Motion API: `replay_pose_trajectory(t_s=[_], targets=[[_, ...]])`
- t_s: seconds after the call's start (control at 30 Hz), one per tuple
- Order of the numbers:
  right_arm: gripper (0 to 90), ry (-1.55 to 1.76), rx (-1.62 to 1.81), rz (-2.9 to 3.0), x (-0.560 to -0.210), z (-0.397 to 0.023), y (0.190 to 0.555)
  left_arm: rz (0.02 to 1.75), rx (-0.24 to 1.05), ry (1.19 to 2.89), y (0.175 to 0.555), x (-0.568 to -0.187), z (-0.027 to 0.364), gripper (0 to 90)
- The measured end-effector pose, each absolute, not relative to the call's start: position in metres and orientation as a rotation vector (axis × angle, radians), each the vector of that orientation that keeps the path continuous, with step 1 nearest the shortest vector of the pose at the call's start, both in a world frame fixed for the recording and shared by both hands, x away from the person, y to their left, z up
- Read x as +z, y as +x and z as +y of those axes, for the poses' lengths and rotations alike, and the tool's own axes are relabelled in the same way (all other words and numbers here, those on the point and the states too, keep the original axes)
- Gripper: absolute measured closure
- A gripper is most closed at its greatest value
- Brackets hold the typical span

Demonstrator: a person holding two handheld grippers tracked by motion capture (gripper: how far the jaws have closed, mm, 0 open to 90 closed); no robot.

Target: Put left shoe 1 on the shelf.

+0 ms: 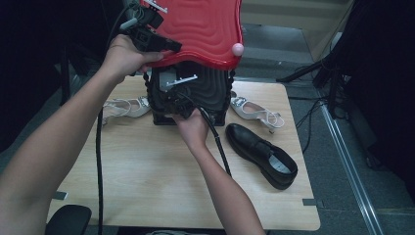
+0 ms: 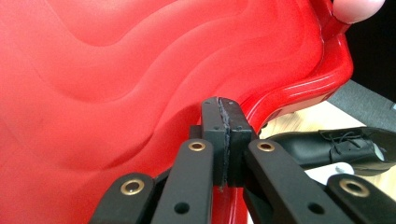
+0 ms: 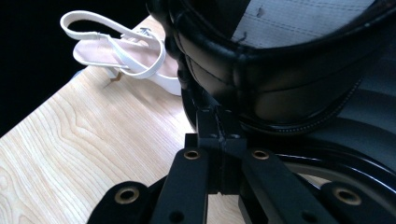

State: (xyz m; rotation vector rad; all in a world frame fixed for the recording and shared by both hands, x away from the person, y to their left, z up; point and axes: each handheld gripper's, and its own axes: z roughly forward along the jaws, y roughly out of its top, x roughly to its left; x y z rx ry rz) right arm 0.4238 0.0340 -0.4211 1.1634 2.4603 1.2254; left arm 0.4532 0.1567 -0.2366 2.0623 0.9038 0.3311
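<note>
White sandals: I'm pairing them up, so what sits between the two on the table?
In the high view, the black case base stands between the left sandal and the right sandal.

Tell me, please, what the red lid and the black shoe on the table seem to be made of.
The red lid looks like moulded plastic with a smooth, slightly glossy finish: its wavy ridges carry soft highlights and the rim is rounded. The black shoe looks like polished leather or an imitation: the toe shines, and the left gripper view shows laces. Which of the two, I cannot tell.
</note>
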Motion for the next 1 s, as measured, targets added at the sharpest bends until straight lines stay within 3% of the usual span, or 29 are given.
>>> replay_pose_trajectory(t_s=[0.27, 0.5, 0.6, 0.73, 1.0], targets=[[89.5, 1.126, 1.301, 2.491, -0.418, 0.022, 0.409, 0.906, 0.371, 2.075, 0.451, -0.235, 0.154, 90.0], [84.1, 1.046, 1.345, 2.531, -0.411, 0.003, 0.388, 0.890, 0.318, 2.063, 0.440, -0.226, 0.157, 76.1], [74.5, 1.009, 1.391, 2.569, -0.411, -0.008, 0.382, 0.886, 0.271, 2.066, 0.431, -0.222, 0.161, 67.7], [69.2, 0.980, 1.453, 2.562, -0.414, -0.026, 0.372, 0.872, 0.234, 2.055, 0.417, -0.223, 0.164, 60.1], [62.8, 0.963, 1.448, 2.569, -0.419, -0.055, 0.353, 0.853, 0.205, 2.061, 0.395, -0.243, 0.170, 52.1]])
